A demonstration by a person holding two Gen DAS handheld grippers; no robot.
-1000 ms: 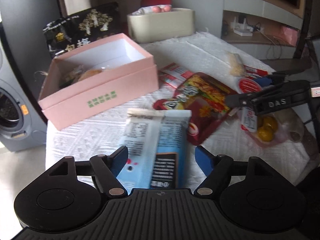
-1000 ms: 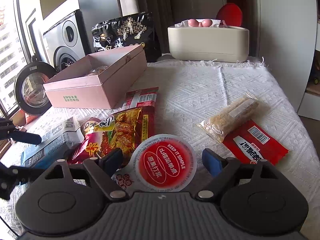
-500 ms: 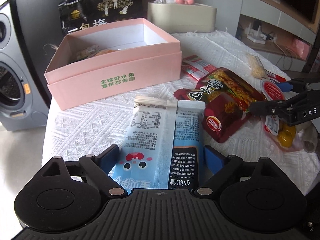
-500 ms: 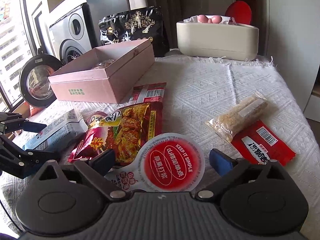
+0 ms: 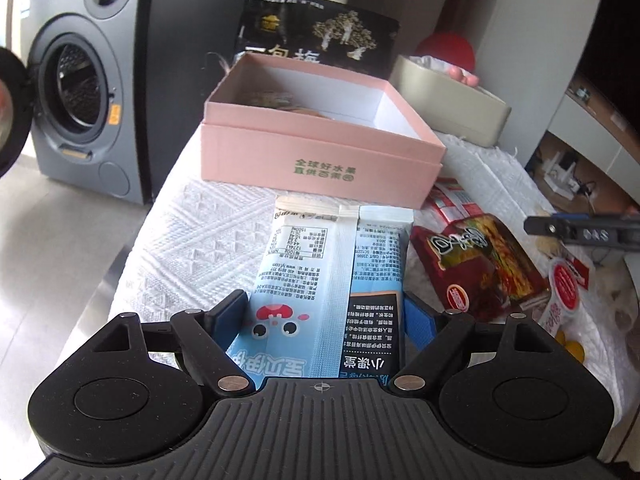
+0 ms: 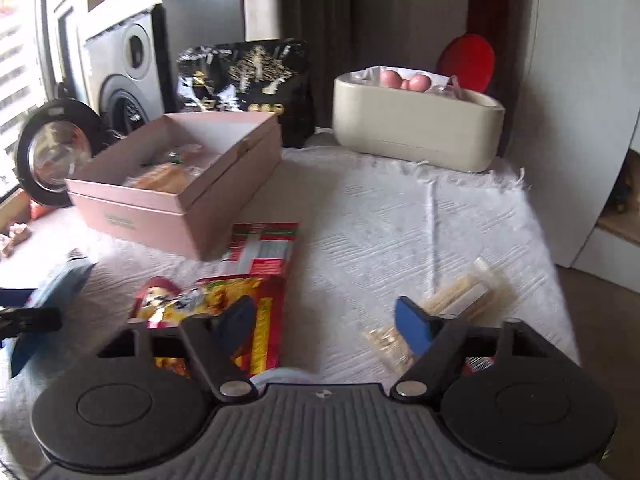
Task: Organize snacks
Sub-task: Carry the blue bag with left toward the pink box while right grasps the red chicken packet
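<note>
My left gripper (image 5: 324, 316) straddles the blue snack packet (image 5: 320, 280), jaws easing inward, fingers wide, not visibly pressing it. My right gripper (image 6: 324, 324) is closing with only tablecloth (image 6: 380, 240) between its fingers. The packet's far end lies just before the pink box (image 5: 320, 156); a black bag (image 5: 320, 36) stands behind that box.

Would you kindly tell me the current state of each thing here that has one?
Pink box: open, a few snacks inside.
Washing machine: door open.
Blue packet: sealed, lying flat on the cloth.
Red-yellow snack bag: lying flat.
Beige tub: open-topped, with things inside.
Left tongs: closing, blue packet between them.
Right tongs: closing, nothing plainly between them.
</note>
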